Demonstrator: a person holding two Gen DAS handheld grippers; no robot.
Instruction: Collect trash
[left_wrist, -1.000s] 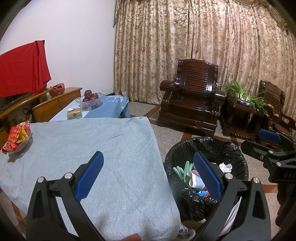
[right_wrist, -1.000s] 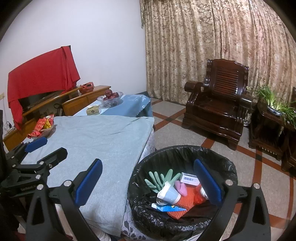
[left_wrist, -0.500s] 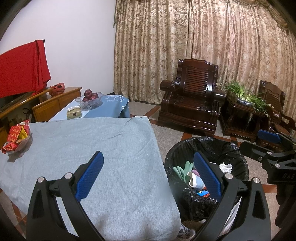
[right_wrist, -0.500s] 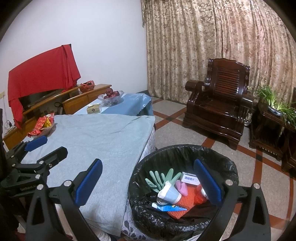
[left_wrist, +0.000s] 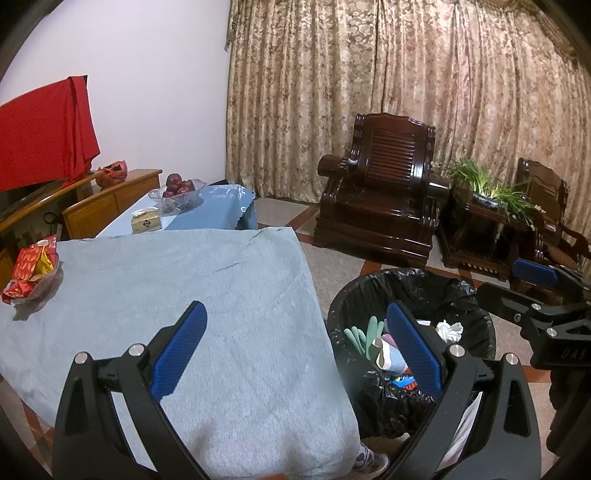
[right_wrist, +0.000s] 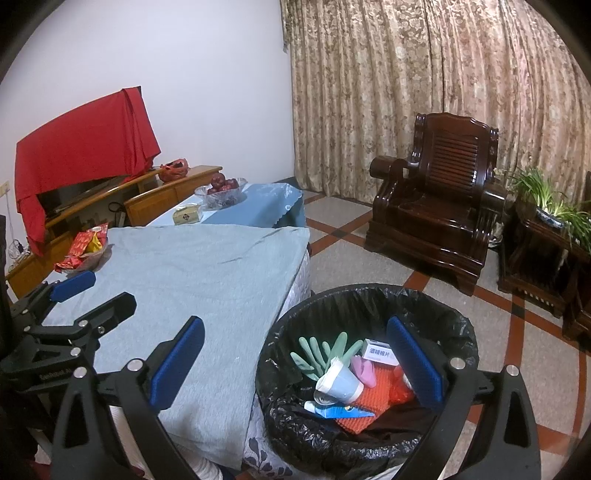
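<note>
A black-lined trash bin (right_wrist: 280, 332) stands on the floor beside the grey-blue covered table (right_wrist: 207, 266). It holds green gloves (right_wrist: 321, 350), a paper cup (right_wrist: 340, 384), a small white box (right_wrist: 380, 352), an orange sheet and a blue packet. The bin also shows in the left wrist view (left_wrist: 424, 284) with crumpled white paper (left_wrist: 448, 330). My left gripper (left_wrist: 295, 347) is open and empty over the table's near corner. My right gripper (right_wrist: 295, 354) is open and empty above the bin's left rim.
Red snack packets lie in a dish (left_wrist: 33, 273) at the table's left edge. A tissue box (left_wrist: 146, 222) and a fruit bowl (left_wrist: 177, 190) sit on the far blue table. A dark wooden armchair (left_wrist: 380, 199) and a plant stand (left_wrist: 484, 229) are behind the bin.
Both grippers have shifted only slightly. They stay open and empty, and the trash in the bin has not moved.
</note>
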